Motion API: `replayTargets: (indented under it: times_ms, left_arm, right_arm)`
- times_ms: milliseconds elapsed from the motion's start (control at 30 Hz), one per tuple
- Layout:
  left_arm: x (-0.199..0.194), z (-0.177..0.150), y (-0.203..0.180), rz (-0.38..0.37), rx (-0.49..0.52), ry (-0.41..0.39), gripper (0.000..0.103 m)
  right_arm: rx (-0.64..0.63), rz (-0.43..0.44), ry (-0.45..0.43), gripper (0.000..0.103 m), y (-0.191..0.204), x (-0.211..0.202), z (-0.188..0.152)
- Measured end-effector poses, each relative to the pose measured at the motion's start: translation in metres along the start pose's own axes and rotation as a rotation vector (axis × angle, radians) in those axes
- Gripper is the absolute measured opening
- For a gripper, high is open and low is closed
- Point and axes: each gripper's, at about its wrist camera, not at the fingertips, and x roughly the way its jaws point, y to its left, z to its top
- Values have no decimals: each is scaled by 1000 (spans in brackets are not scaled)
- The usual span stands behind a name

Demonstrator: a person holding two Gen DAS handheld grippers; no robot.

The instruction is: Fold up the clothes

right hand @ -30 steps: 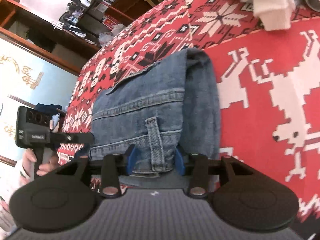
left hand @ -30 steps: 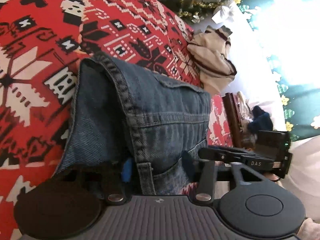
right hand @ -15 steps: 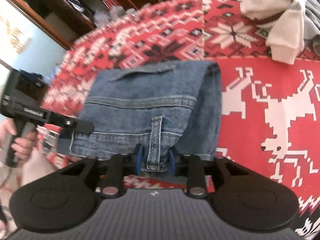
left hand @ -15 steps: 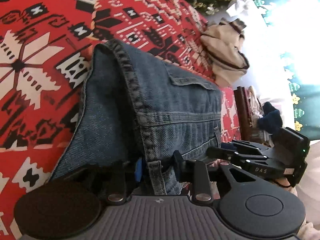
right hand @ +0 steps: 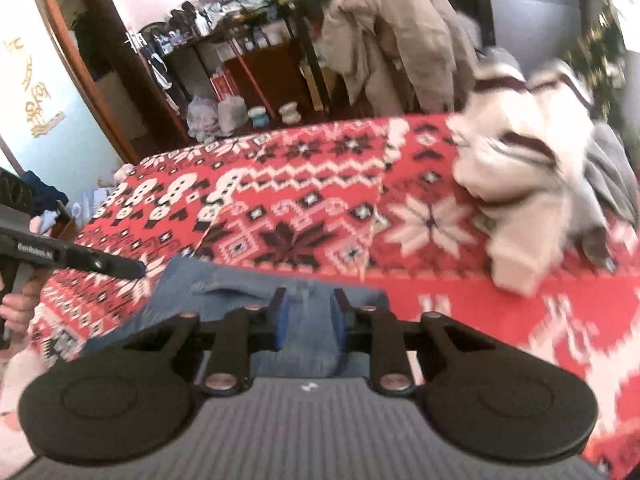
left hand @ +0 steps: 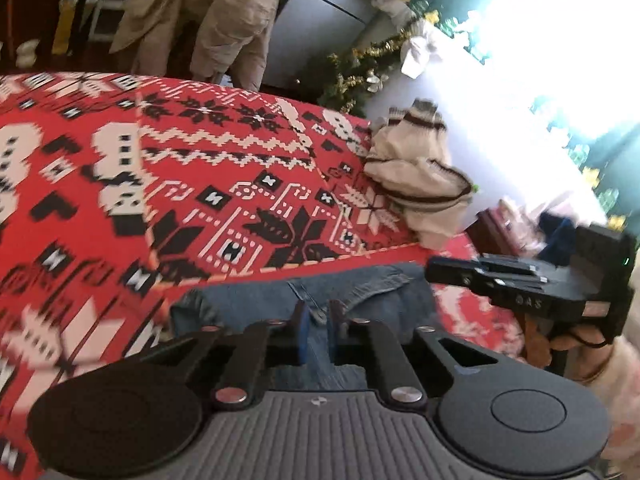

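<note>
Looking across from the left, the left gripper (left hand: 318, 322) is clamped tight on the near edge of the folded blue denim jeans (left hand: 360, 294), pads pinching a seam. The jeans sit right in front of both claws, on the red, white and black snowflake-patterned blanket (left hand: 224, 184), with their long edge running side to side between the two grippers, so each hand has its own end and neither is really nearer. Over on the right, the right gripper (right hand: 309, 320) has a thick bunch of the same denim between its blue pads, and its jaws are closing on it as we speak.

My guess is the near edge gets carried forward over the rest of the jeans, away from the person, and that stretch of blanket looks free. Further back and to the right there's a crumpled cream knit sweater with dark stripes (right hand: 516, 168) with a grey garment (right hand: 612, 176) tucked behind it; both are well apart from the jeans, so they shouldn't get in the way. A beige coat (right hand: 392, 40) hangs beyond the bed.
</note>
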Motion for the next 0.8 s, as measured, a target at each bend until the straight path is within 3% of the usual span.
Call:
replayTargets:
  times_ms: [100, 200, 333, 467, 600, 667, 800]
  left_arm:
    - [26, -3, 4, 67, 54, 10, 3]
    - [28, -11, 22, 38, 14, 10, 3]
    - [19, -13, 26, 36, 8, 6, 3]
    - [4, -11, 22, 77, 26, -30, 2]
    - [7, -2, 20, 85, 33, -50, 4]
    - [14, 1, 22, 116, 63, -39, 2]
    - [9, 1, 32, 110, 91, -36, 3]
  right_arm:
    - [-17, -47, -5, 17, -2, 27, -2]
    - [-36, -65, 22, 11, -7, 42, -14]
    - [-115, -92, 41, 11, -7, 42, -34]
    - [-59, -135, 37, 15, -19, 31, -35]
    - [-39, -87, -31, 15, -15, 23, -26]
    - [-59, -86, -17, 15, -9, 35, -23]
    - [-95, -104, -5, 12, -6, 56, -19]
